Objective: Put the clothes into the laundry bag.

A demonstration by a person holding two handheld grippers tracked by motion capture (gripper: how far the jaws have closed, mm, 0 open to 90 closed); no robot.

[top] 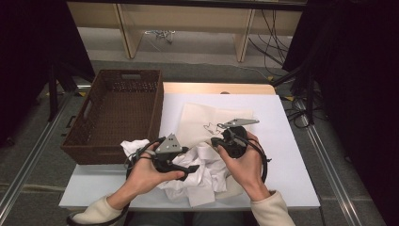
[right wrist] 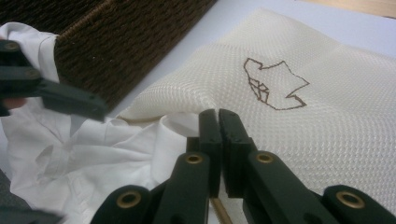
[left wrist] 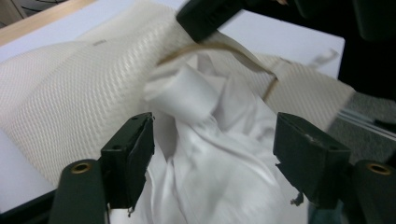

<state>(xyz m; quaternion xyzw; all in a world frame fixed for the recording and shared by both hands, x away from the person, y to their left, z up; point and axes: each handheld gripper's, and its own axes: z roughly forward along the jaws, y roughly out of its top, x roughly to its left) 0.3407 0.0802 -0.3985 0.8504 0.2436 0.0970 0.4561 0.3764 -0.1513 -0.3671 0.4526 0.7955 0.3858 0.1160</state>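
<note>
Crumpled white cloth (left wrist: 219,172) lies between the wide-open left tool (left wrist: 212,149); right tool (right wrist: 218,122) pinches the mesh bag's (right wrist: 327,121) edge.

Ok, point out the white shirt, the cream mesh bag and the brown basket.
white shirt (left wrist: 219,154): left gripper view, crumpled middle folds.
cream mesh bag (right wrist: 336,135): right gripper view, bare mesh right of the drawing.
brown basket (top: 94,153): high view, near wall.

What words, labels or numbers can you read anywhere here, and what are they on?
None readable.
Cream mesh bag: a brown outline drawing, no letters.
Same bag, left gripper view: a small tag or mark near its top, too blurred to read.
White garment and brown basket: no text seen.
</note>
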